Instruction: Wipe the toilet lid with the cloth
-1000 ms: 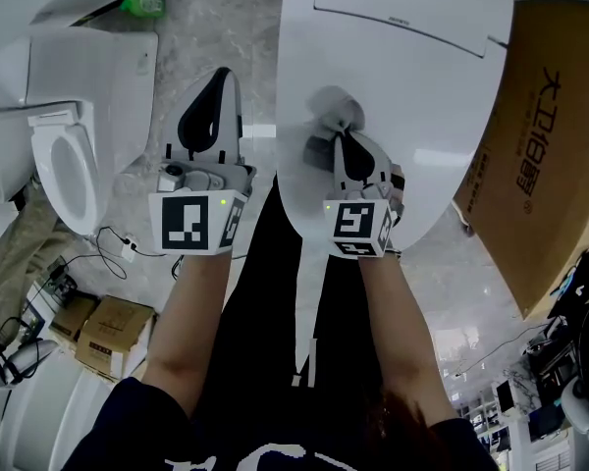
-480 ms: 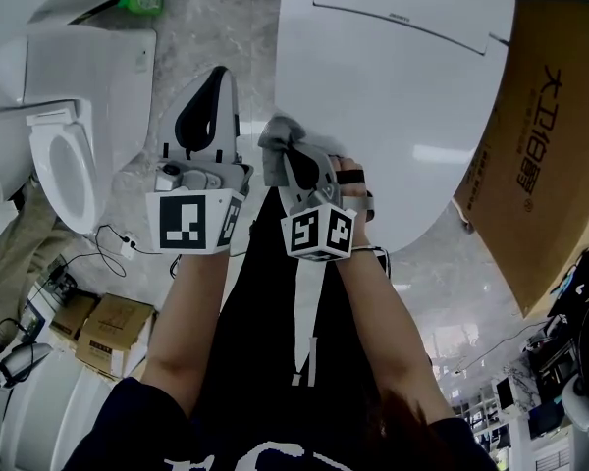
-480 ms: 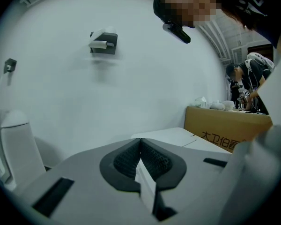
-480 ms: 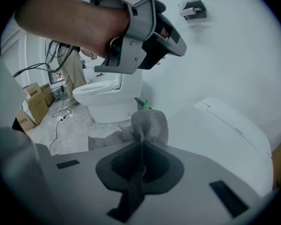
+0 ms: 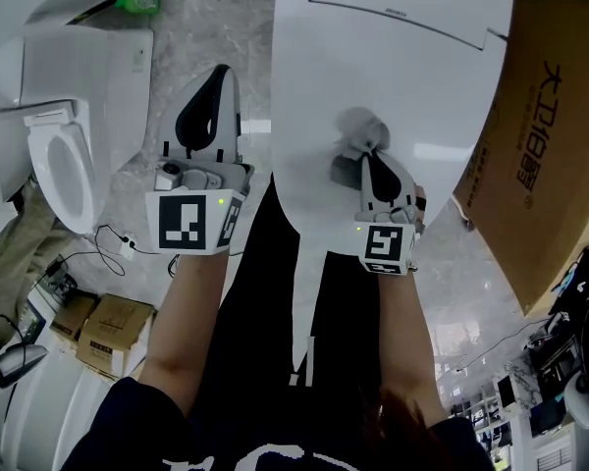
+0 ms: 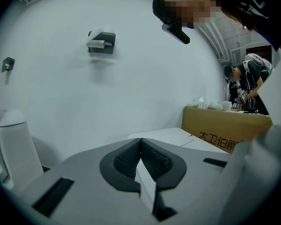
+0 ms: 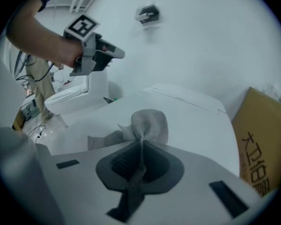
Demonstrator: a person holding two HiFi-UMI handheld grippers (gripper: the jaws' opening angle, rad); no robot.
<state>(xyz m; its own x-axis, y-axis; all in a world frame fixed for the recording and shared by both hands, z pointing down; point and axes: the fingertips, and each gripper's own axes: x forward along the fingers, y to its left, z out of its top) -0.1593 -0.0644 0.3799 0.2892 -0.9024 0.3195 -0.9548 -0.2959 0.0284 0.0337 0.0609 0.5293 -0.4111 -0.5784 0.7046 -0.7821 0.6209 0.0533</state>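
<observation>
The white toilet lid (image 5: 393, 77) fills the upper middle of the head view, closed and flat. My right gripper (image 5: 371, 157) is shut on a grey cloth (image 5: 358, 130), which bunches on the lid just past the jaws. In the right gripper view the cloth (image 7: 147, 125) is pinched between the jaws and rests on the lid (image 7: 187, 111). My left gripper (image 5: 211, 86) hangs over the floor left of the lid, shut with nothing in it. In the left gripper view its jaws (image 6: 140, 146) meet and hold nothing.
A brown cardboard box (image 5: 550, 135) stands right of the toilet. A second white toilet (image 5: 69, 155) with its seat exposed is at left. Cables and small boxes (image 5: 98, 332) lie on the floor lower left. A green object (image 5: 142, 4) sits at the top.
My right gripper with the cloth has swept right across the lid, from its left edge half a second ago to the middle right. The left gripper has stayed put.
</observation>
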